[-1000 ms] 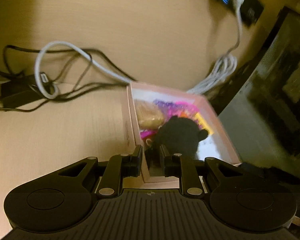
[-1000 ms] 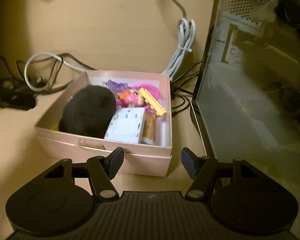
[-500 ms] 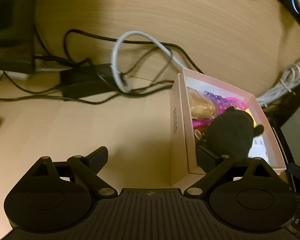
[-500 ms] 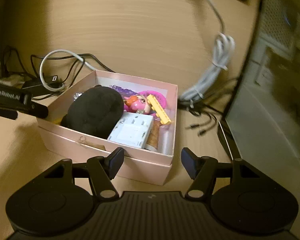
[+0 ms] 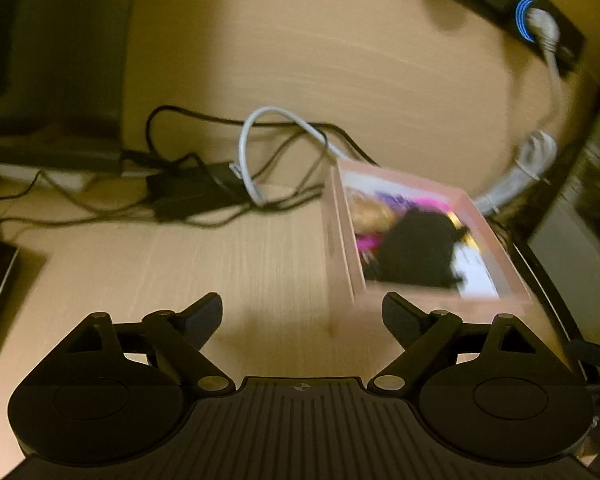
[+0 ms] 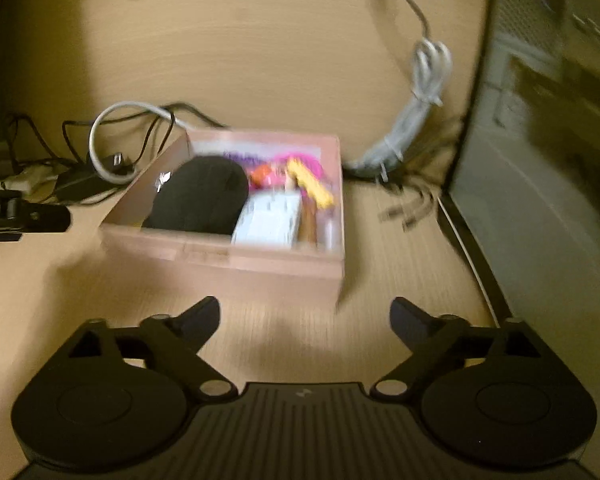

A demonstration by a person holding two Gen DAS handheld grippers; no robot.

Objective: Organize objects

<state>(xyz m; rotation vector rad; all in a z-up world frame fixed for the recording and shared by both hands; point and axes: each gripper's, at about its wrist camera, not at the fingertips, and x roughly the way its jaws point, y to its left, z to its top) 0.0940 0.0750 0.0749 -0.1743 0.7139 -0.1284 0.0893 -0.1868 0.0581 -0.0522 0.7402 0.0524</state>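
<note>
Left tongs (image 5: 302,314): spread wide but easing inward; only bare wooden worktop (image 5: 228,264) lies between the fingers, low in the left wrist view.
Right tongs (image 6: 304,316): spreading apart, almost at their widest, with nothing between the fingers; low centre of the right wrist view.
Box: a shallow pale pink cardboard box (image 6: 260,258) without a lid stands on the worktop, centre of the right wrist view; in the left wrist view the box (image 5: 336,236) is right of centre, just past the right finger, apart from both tongs.
Box contents: a rounded black plush lump (image 6: 204,196) fills the left part; to its right lie a flat white rectangular block (image 6: 270,220) and a yellow toothed bar (image 6: 310,182), with pink and purple plastic bits (image 6: 296,160) at the back. All are blurred.
Long axis: in the right wrist view the long front wall runs left to right across the frame; in the left wrist view the box runs away up the frame, its near corner at the bottom. The yellow bar slants from upper left to lower right.
Only in left view: a black strip with blue glowing rings (image 5: 512,4) at upper right, and a dark flat edge at far left.
Only in right view: a tall grey metal case with a perforated panel (image 6: 540,128) along the right side; a black clip-like piece (image 6: 28,216) at the left edge.
Both views: a looped grey cable (image 5: 248,148) and black cords behind the box; a bundled grey cable (image 6: 416,112) to its right.
</note>
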